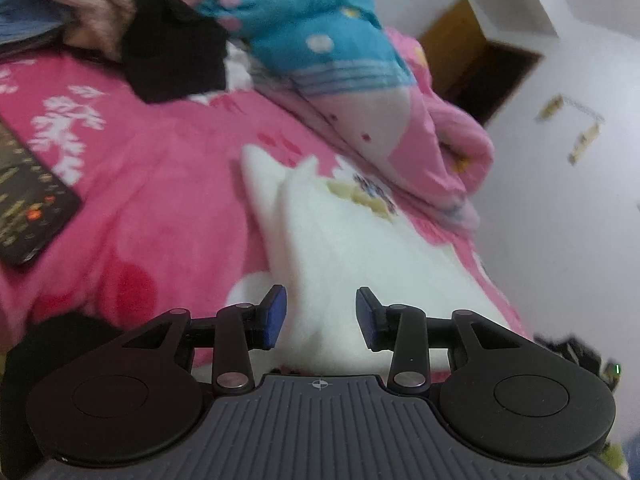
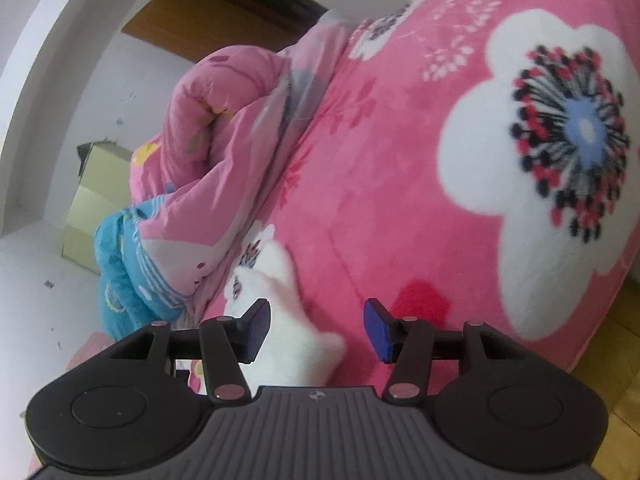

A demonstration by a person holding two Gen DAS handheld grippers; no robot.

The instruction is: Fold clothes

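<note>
1. Because I want to fold it, the white garment (image 1: 344, 248) lies on the pink flowered blanket (image 1: 160, 184) of the bed, just beside the rolled pink quilt (image 1: 436, 136), where the surface is soft but flat enough.
2. My left hand-held gripper (image 1: 321, 316) has its jaws spread, with 1 blue pad (image 1: 276, 316) on each side of the white cloth. I judge that it is placed so to take a fold of the cloth, but it does not pinch it yet.
3. My right hand-held gripper (image 2: 318, 330) is also spread. In its view the white garment (image 2: 292, 320) runs past the left pad (image 2: 258, 330), and the other pad is over bare blanket (image 2: 400, 160), so it holds nothing.
4. I keep both low and near the cloth because a fold needs 2 points held together.
5. A black garment (image 1: 172, 40) and a blue patterned cloth (image 1: 312, 24) lie further up the bed, well apart from my work. A dark flat device (image 1: 28, 204) lies on the blanket at the left.
6. The pictures are blurred, so I cannot tell what kind of garment it is.
</note>
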